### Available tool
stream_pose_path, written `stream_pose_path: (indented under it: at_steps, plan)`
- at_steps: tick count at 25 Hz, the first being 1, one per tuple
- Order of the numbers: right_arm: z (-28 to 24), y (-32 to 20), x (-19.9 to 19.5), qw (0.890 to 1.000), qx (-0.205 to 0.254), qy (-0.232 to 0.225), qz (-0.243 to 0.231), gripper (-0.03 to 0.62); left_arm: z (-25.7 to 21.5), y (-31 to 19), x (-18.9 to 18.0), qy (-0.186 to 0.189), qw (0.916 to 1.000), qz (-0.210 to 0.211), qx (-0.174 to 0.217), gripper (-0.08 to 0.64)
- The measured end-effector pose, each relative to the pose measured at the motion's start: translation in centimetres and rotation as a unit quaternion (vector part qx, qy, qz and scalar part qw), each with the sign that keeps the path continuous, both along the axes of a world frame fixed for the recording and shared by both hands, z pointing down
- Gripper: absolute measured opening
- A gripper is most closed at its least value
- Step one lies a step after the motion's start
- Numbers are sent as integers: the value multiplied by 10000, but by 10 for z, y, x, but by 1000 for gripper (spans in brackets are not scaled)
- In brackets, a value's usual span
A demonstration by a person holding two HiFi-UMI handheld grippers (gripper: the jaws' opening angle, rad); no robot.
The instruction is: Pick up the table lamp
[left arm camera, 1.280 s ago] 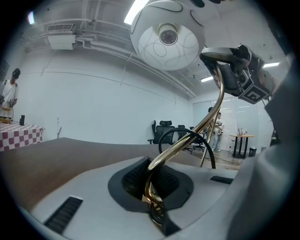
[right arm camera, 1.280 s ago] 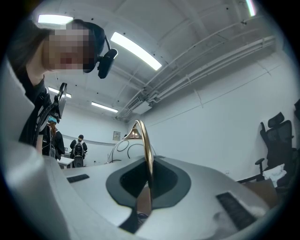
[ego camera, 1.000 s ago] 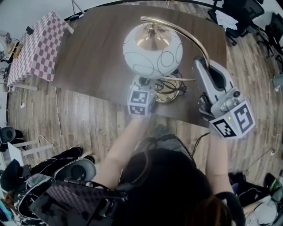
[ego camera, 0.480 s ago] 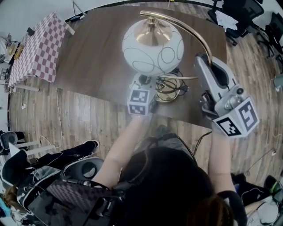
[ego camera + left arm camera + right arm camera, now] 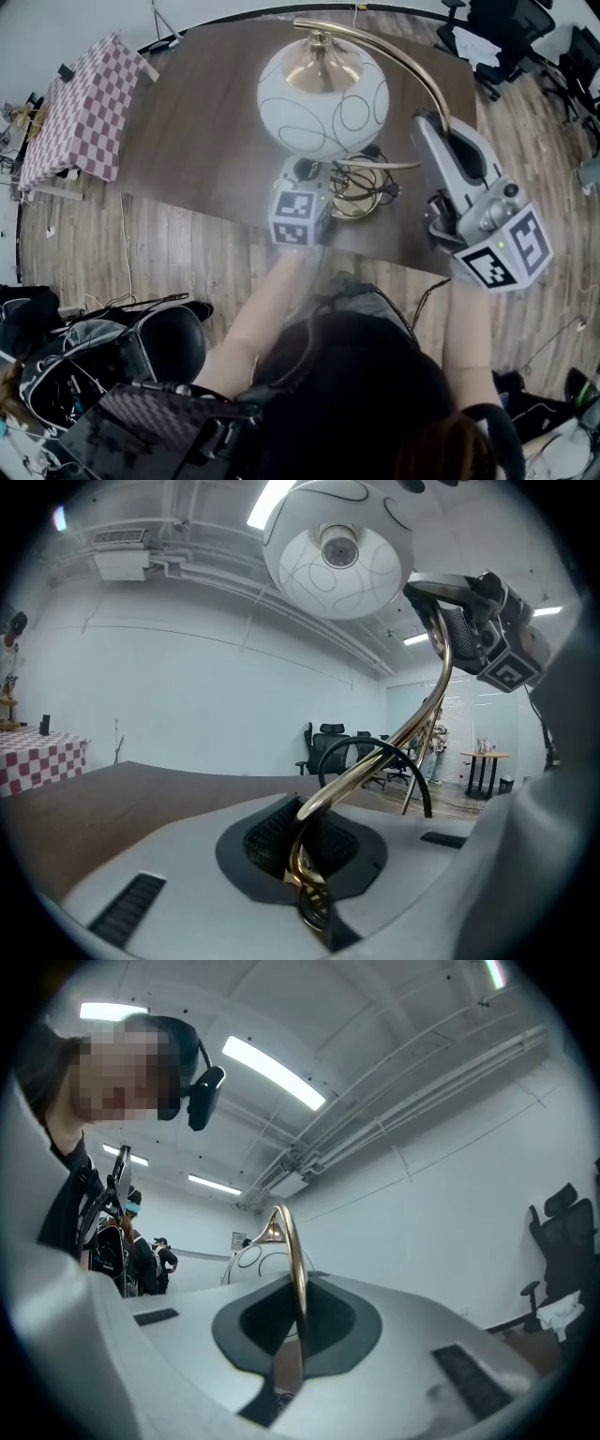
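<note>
Table lamp (image 5: 356, 122) is at upper centre of the head view, on the dark wood worktop (image 5: 202, 122) near its front edge; can't tell whether the base (image 5: 356, 192) is clear of the surface. Both claws are clenched on brass. Left claw (image 5: 302, 853) is clamped on a thin looped brass rod down at the base, right under the globe shade (image 5: 322, 103). Right claw (image 5: 295, 1321) is clamped on the curved brass arm (image 5: 405, 67) at right of centre, on the lower part of the arc. Handling read: top-heavy. The white globe looks like glass and hangs off the far end of the arc, so the weight sits well out from the right grip and will want to swing the arm over. It's also fragile, so no knocks. The brass is stiff but polished and round, so it's slippery in the pads and free to spin, and a thin rod in flat pads resists twist poorly. One grip low and one on the arm looks like the sane split: the base rod carries the weight, the arm grip stops the tip-over. Keep off the globe entirely. The black cord (image 5: 352, 740) looped at the base may drag or snag on a lift, so go straight up, slow, and keep the arc level
</note>
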State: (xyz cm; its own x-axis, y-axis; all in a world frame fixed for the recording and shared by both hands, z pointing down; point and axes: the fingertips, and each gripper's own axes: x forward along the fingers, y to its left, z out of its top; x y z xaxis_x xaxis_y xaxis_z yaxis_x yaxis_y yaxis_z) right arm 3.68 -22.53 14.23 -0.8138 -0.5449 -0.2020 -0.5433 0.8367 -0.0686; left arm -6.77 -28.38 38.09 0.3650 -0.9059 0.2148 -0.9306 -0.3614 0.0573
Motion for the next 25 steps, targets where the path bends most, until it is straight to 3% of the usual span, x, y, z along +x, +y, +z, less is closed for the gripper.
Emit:
stream_pose_path:
  at_steps: [25]
  plan:
    - [-36, 4, 1, 9998, 143, -157, -55, 3, -34, -1, 3, 36, 9999, 24, 96, 3]
